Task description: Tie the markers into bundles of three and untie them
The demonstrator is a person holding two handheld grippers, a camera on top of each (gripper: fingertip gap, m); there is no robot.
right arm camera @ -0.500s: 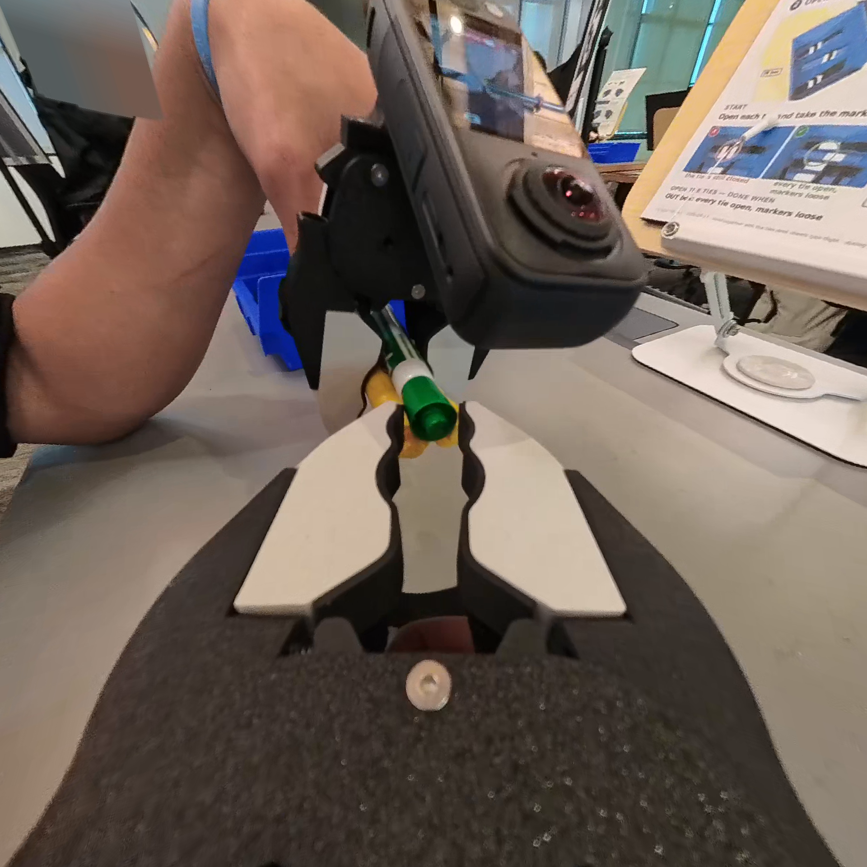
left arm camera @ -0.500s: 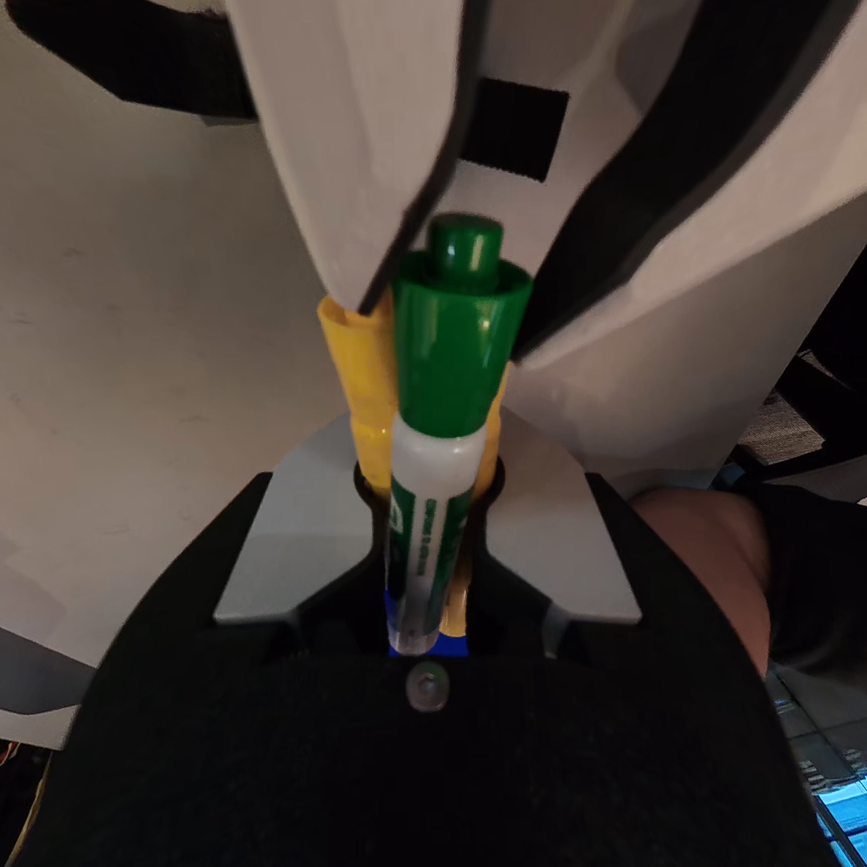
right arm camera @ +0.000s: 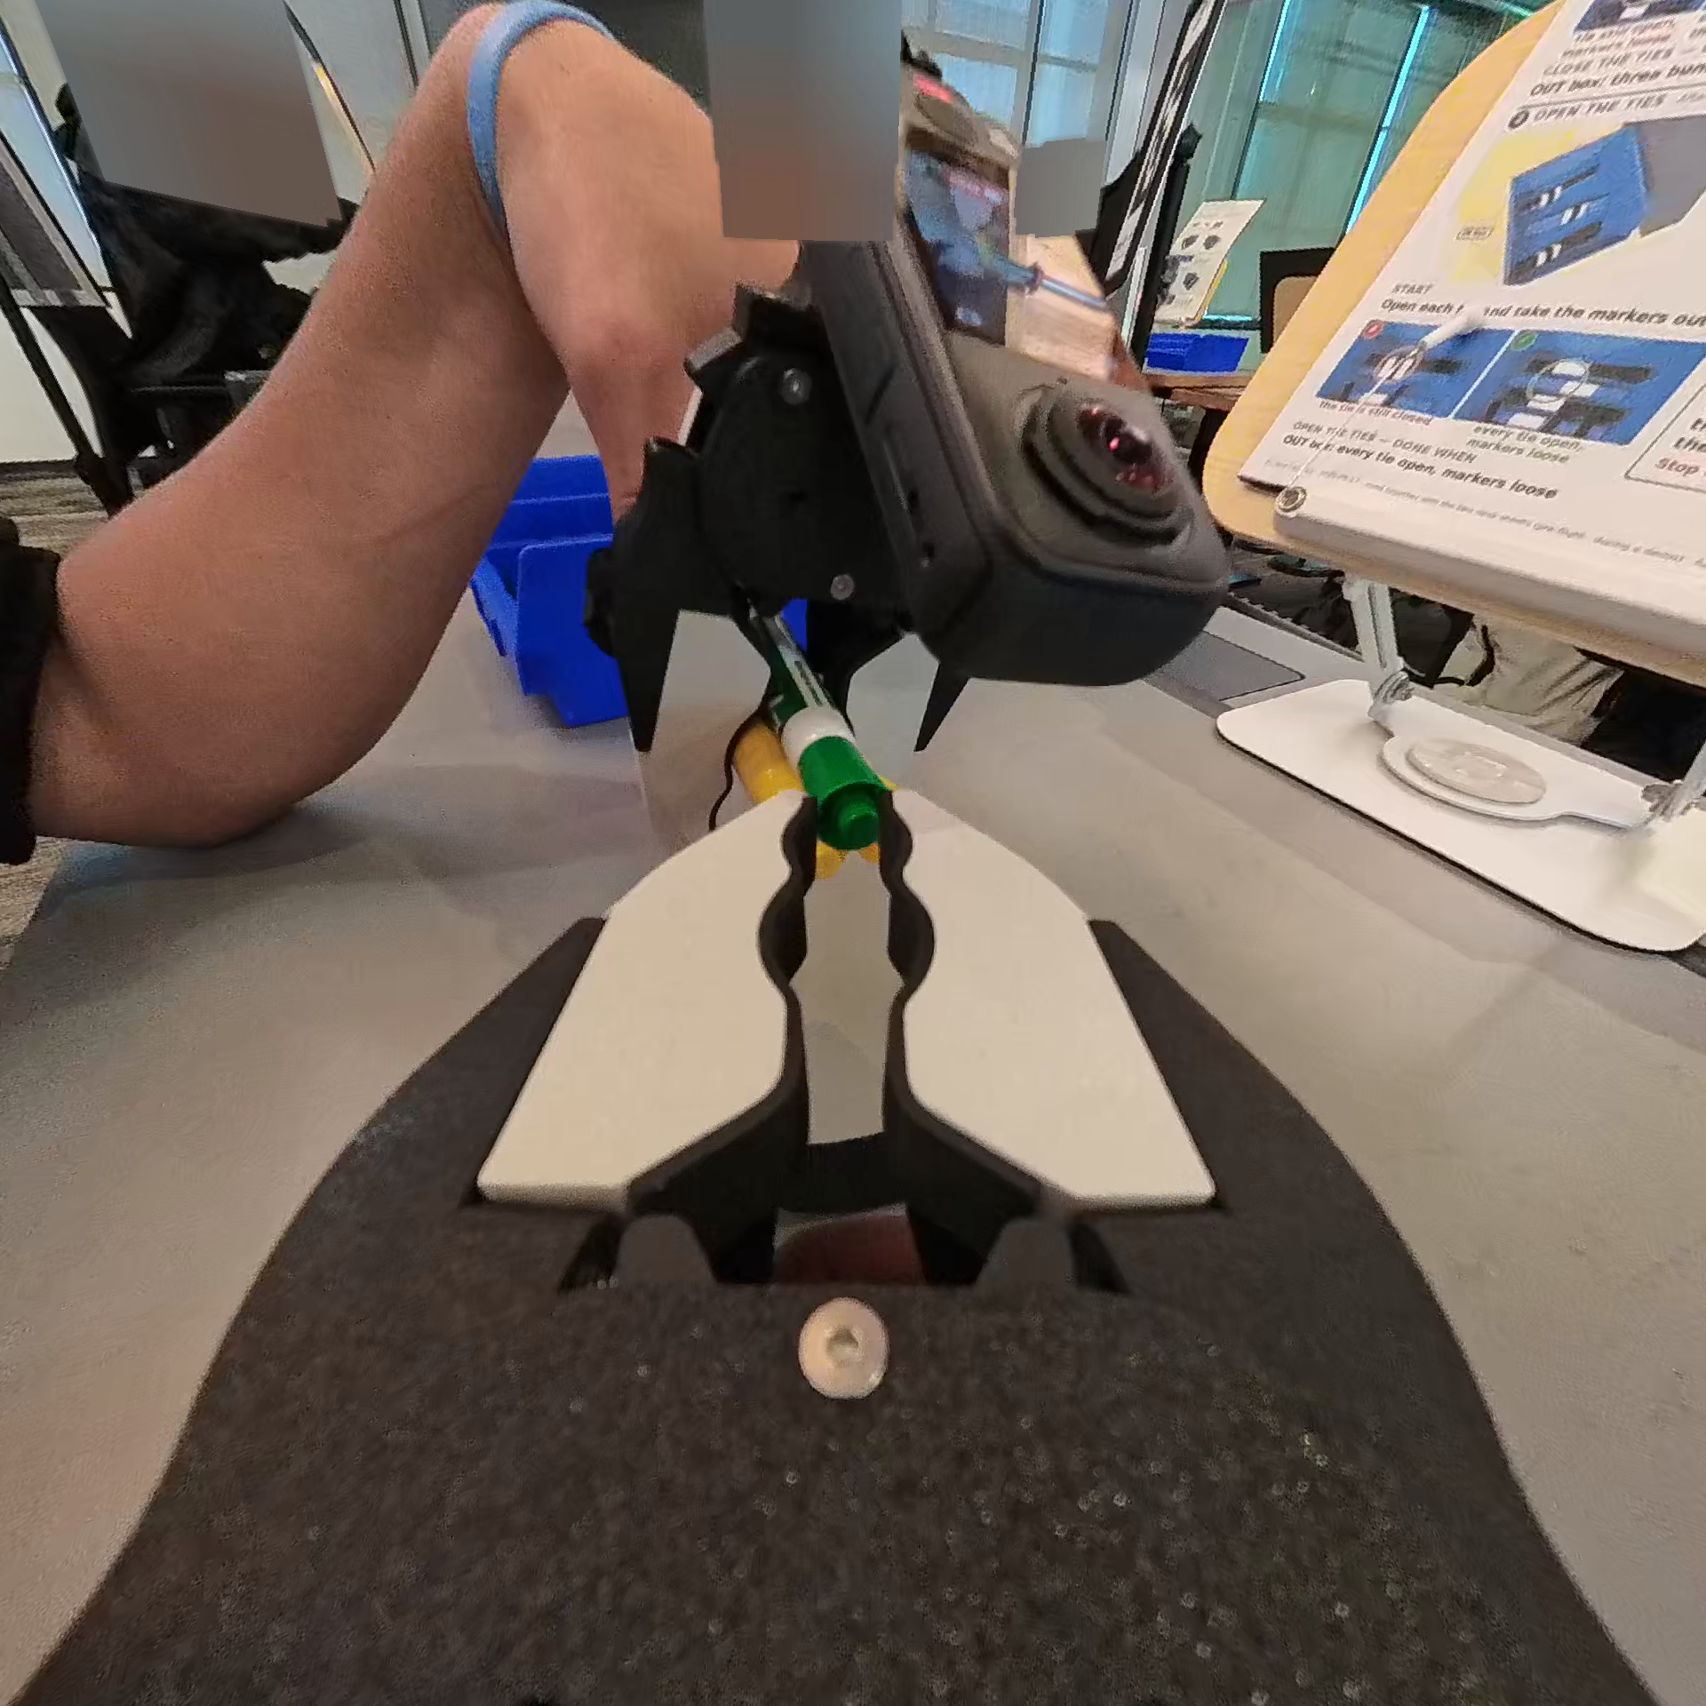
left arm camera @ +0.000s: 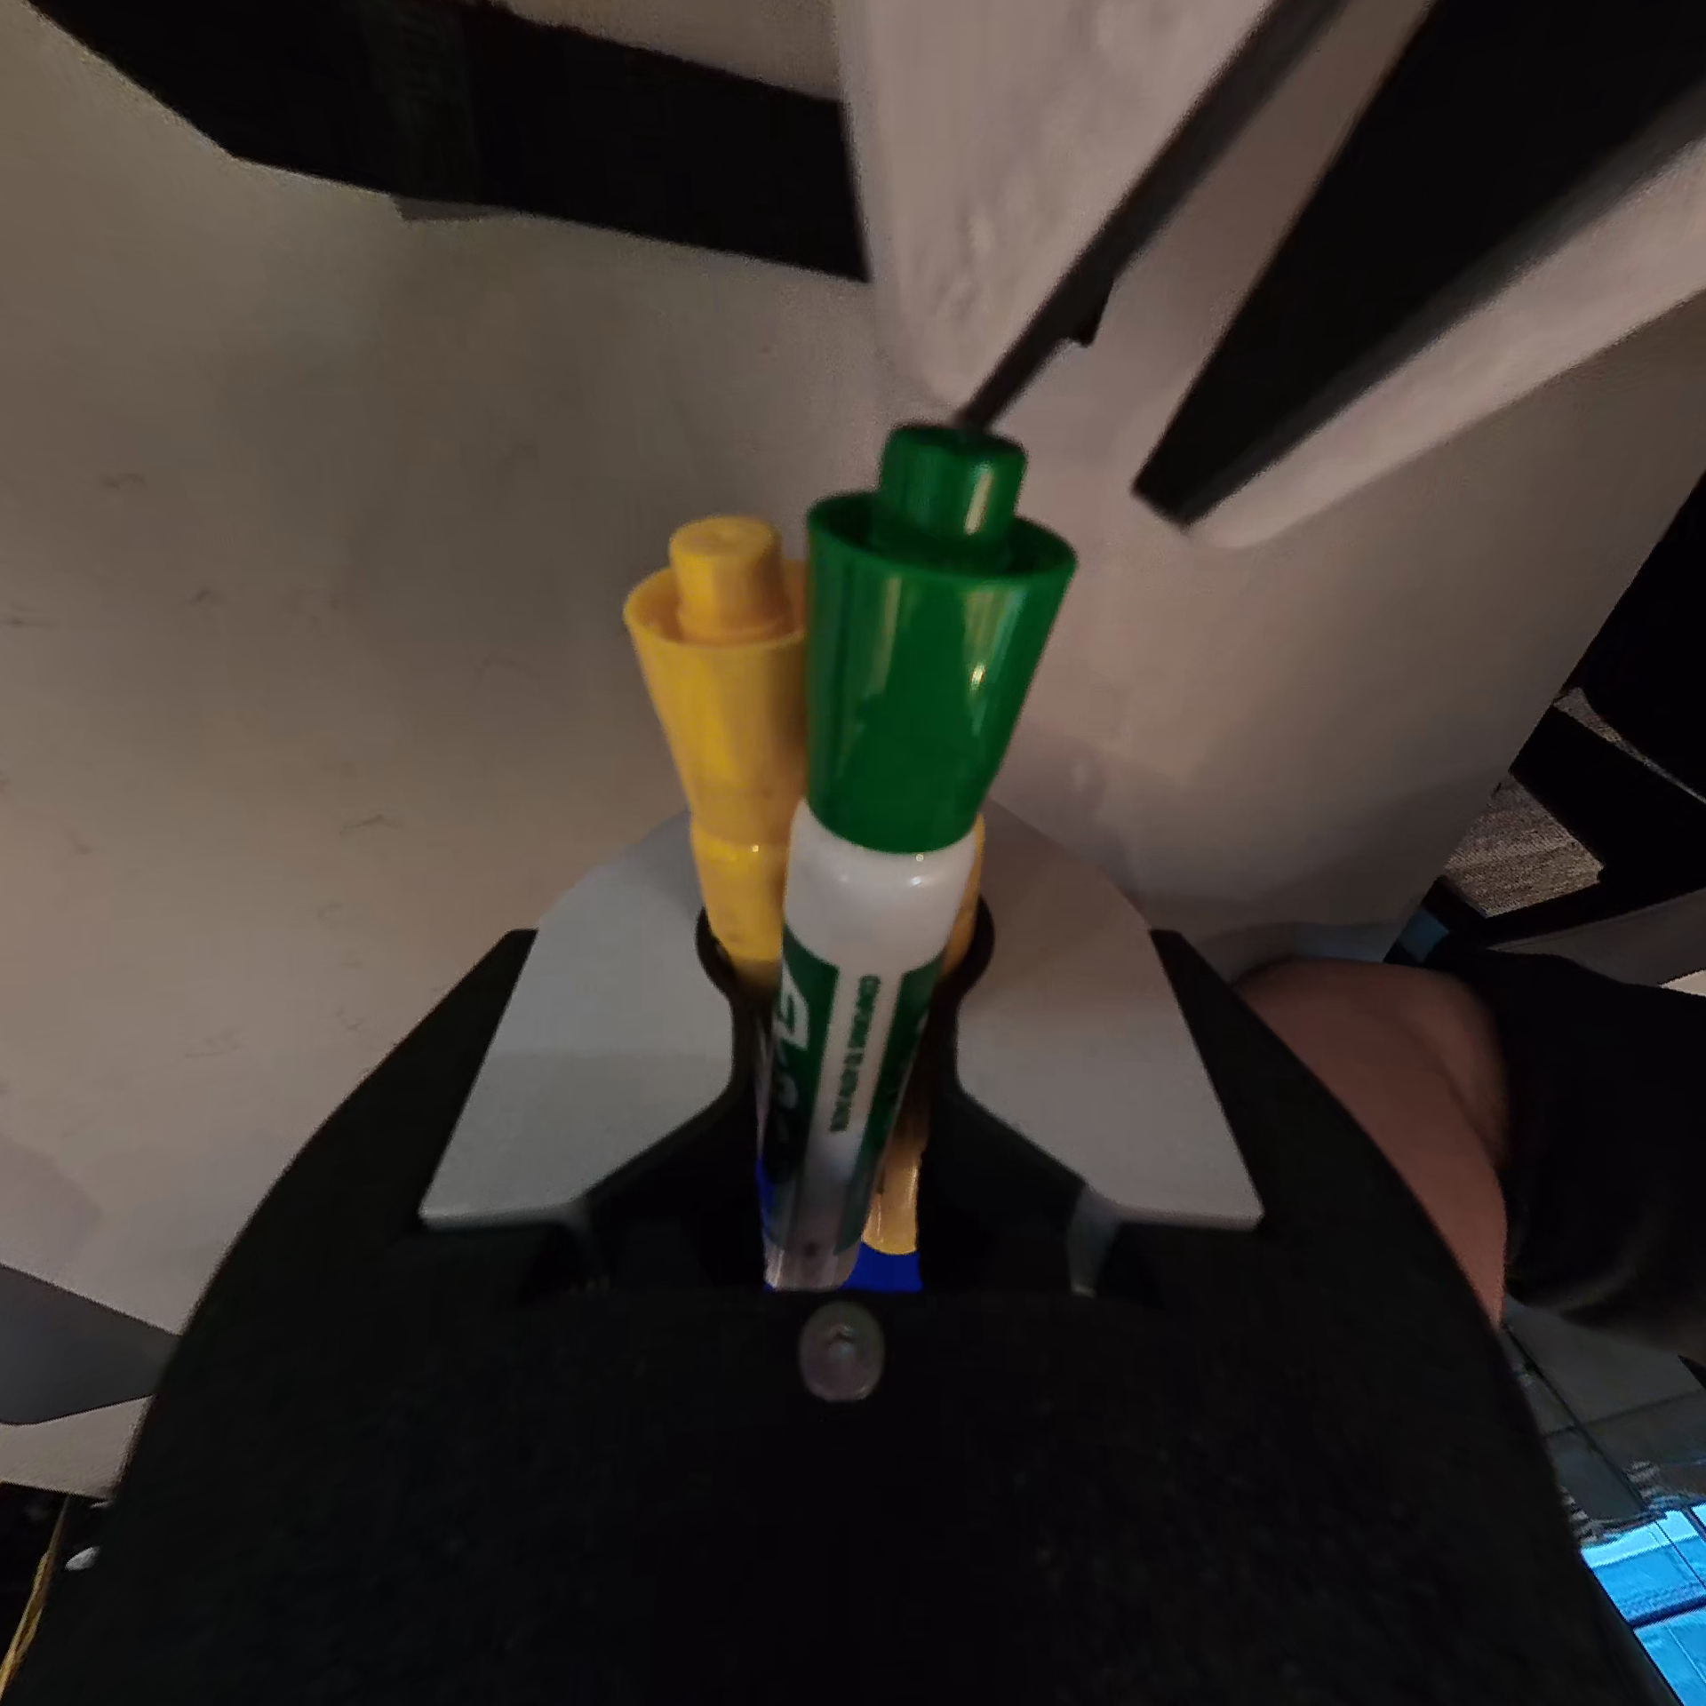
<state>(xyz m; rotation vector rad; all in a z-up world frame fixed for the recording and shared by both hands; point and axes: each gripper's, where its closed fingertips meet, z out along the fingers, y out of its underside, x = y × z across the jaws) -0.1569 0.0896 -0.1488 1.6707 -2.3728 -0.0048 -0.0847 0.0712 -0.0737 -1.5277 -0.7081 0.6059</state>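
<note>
Left hand-held gripper (left arm camera: 845,932): mine, clenched on the markers; they stick out of its jaws toward 12 o'clock in the left wrist view.
Green marker (left arm camera: 909,738): on top of the clamped group, cap outward.
Yellow marker (left arm camera: 729,702): pressed against the green one at its 9 o'clock; a second yellow shows only as a sliver at 3 o'clock, so I judge three in the bundle.
Right hand-held gripper (right arm camera: 845,831): its jaws are parted but narrow, the tips flanking the green cap (right arm camera: 845,812). I cannot tell if they touch it; nothing is grasped.
Change: half a second ago the right tips covered the top of the yellow cap and crowded the green one in the left wrist view; now they have drawn up toward 1 o'clock and both caps show in full. From the right wrist view, the green cap now sits deeper between the tips.
Tie: a thin dark strand (right arm camera: 725,794) curls at 9 o'clock of the yellow marker; whether it is a tie, I cannot tell.
Meaning: I judge I am re-placing the right tips for the tying or untying; neither is visibly done.
Bin (right arm camera: 554,591): blue, on the counter (right arm camera: 277,1015) behind my left forearm.
</note>
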